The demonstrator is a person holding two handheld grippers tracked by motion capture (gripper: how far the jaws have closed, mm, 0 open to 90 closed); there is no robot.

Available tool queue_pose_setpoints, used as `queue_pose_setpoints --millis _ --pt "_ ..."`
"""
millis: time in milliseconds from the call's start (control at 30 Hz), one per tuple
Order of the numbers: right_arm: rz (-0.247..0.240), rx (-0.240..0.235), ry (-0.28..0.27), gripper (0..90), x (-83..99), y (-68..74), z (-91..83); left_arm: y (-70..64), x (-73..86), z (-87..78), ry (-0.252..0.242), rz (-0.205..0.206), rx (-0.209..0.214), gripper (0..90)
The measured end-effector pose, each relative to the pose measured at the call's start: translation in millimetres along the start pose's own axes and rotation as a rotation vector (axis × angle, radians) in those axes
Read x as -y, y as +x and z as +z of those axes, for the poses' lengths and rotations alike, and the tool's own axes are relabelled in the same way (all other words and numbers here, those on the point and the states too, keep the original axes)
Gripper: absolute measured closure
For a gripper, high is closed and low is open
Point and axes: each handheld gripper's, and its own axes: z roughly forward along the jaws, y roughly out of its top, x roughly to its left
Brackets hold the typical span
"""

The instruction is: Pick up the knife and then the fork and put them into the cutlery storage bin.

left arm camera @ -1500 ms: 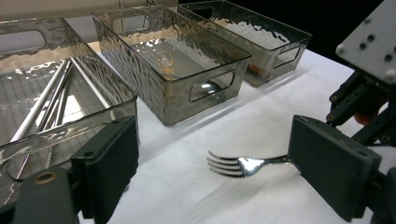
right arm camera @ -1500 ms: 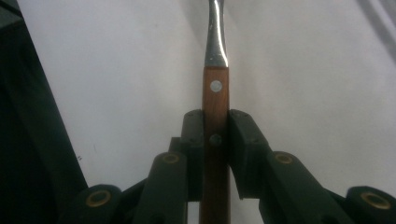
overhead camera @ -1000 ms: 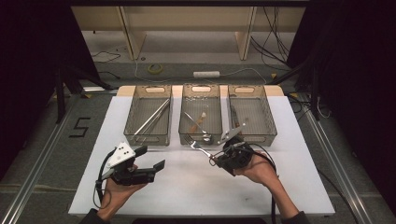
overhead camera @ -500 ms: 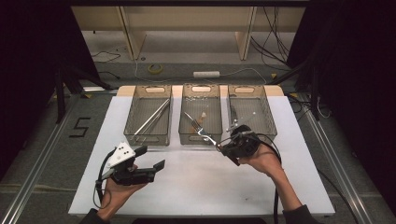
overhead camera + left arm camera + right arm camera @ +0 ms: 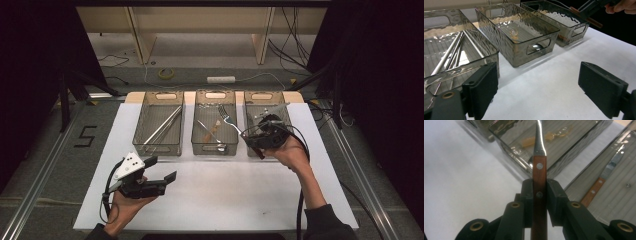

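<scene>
While the right gripper [image 5: 539, 195] pinches a fork's wooden handle [image 5: 539, 185] between its pressed jaws, the fork [image 5: 226, 118] reaches over the middle bin [image 5: 214, 148]. Near the white mat's [image 5: 220, 200] front left corner, the left gripper [image 5: 162, 170] rests with jaws spread.

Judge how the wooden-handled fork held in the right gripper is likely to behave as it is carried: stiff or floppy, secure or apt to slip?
The fork probably stays stiff: its metal neck juts straight from the right gripper without sagging. It may pivot, since the jaws clamp only the narrow riveted wooden handle while the tines reach far out over the middle bin.
</scene>
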Motion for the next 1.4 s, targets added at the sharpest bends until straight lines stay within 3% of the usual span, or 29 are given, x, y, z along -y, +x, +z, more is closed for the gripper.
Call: queue_pose_setpoints --millis 800,1400 --pt "0.088 0.085 -0.013 77.4 -10.5 -33.6 -3.1 0.2 -0.1 -0.3 0.003 0.003 0.002 15.8" --pt "0.172 0.133 -0.021 77.3 -19.8 -62.8 5.7 0.2 -0.1 -0.4 -0.001 -0.003 0.003 15.8"
